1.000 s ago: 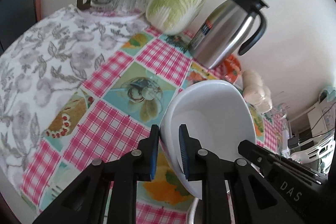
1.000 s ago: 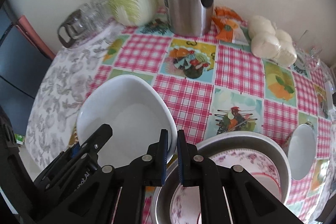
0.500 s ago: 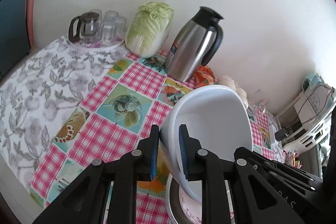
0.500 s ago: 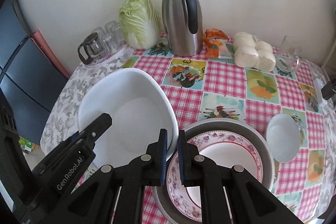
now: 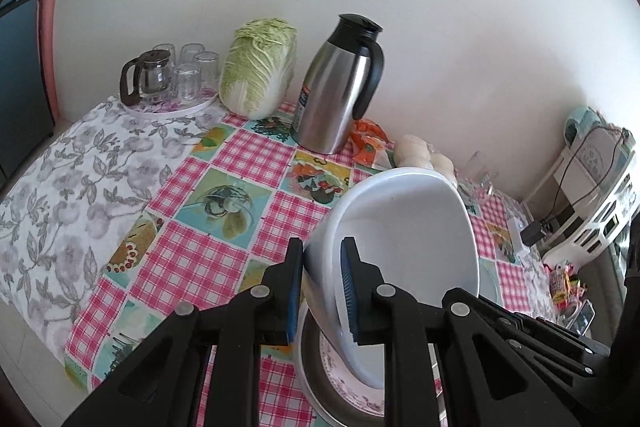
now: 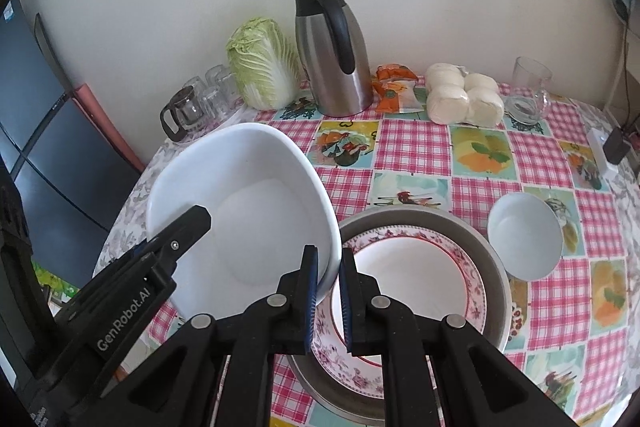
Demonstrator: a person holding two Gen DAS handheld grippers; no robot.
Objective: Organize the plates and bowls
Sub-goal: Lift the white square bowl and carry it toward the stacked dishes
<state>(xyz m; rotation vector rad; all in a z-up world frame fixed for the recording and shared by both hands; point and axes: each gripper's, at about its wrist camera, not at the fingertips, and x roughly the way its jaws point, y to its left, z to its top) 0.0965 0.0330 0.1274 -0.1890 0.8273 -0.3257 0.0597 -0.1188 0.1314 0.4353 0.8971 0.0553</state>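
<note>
Your left gripper (image 5: pixel 320 283) is pinching one rim of the large white bowl (image 5: pixel 404 227), its blue pads nearly closed on the thin wall. Your right gripper (image 6: pixel 328 287) is clamping the opposite rim the same way. You are holding the bowl tilted in the air, above and partly over a grey metal basin (image 6: pixel 492 267) in which a floral-rimmed plate (image 6: pixel 404 275) is lying.

In the left wrist view the bowl is hiding most of the basin and plate; only slivers are showing beneath it.

The right wrist view is showing them plainly, along with a small white bowl (image 6: pixel 524 235) just beside the basin on the checked tablecloth (image 6: pixel 420 147).

Farther back, against the wall, a steel thermos jug (image 6: pixel 332 63) is standing beside a cabbage (image 6: pixel 262 67).
</note>
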